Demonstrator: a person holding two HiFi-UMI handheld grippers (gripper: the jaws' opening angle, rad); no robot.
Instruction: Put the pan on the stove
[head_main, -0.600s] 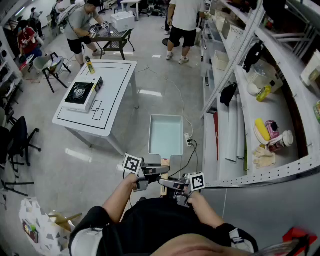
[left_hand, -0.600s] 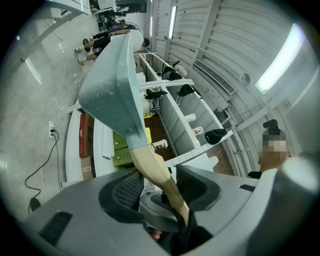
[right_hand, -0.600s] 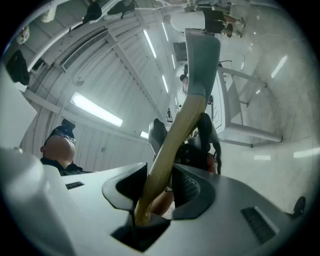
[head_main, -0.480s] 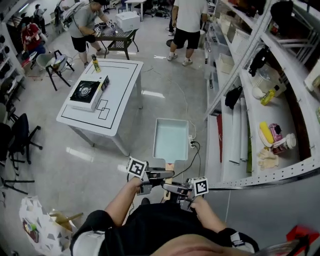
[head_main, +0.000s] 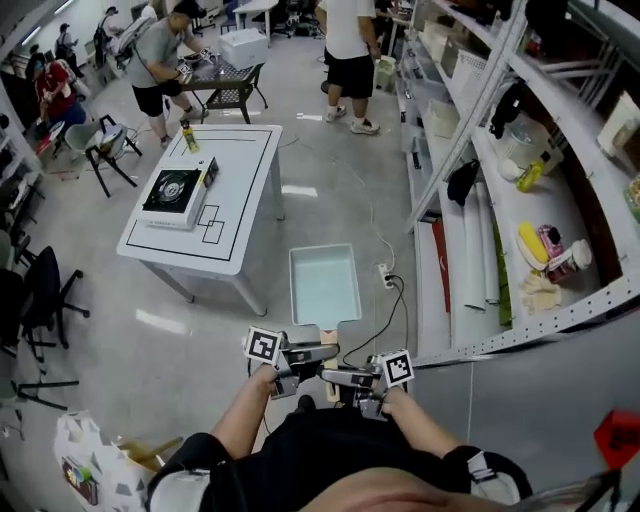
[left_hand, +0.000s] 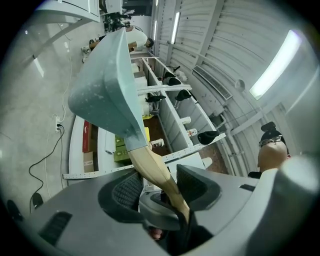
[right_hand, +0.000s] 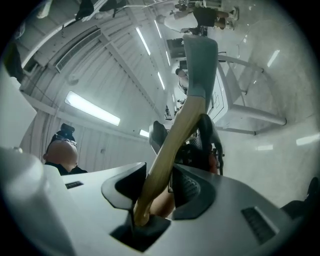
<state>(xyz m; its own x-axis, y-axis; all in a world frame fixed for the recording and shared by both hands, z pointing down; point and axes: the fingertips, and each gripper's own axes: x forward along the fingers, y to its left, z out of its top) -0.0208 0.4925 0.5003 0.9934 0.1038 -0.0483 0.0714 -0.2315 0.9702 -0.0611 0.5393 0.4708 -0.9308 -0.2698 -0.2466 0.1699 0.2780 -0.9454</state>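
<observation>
A pale teal rectangular pan (head_main: 324, 284) with a wooden handle (head_main: 328, 340) hangs in the air over the floor in front of me. My left gripper (head_main: 300, 355) and right gripper (head_main: 345, 378) are both shut on that handle from opposite sides. In the left gripper view the handle (left_hand: 155, 172) runs between the pads up to the pan (left_hand: 107, 85). The right gripper view shows the handle (right_hand: 175, 140) clamped the same way under the pan (right_hand: 200, 55). A black portable stove (head_main: 172, 190) sits on the white table (head_main: 230, 235), far to the upper left of the pan.
Metal shelving (head_main: 520, 200) with bottles, gloves and rolls lines the right side. A power strip and cable (head_main: 388, 280) lie on the floor by the pan. A yellow bottle (head_main: 186, 138) stands on the table. Chairs (head_main: 45, 290) stand at left, people (head_main: 160, 55) at the back.
The pan stays held by both grippers. The head view has swayed slightly, and the pan now sits a little higher and further left in it.
</observation>
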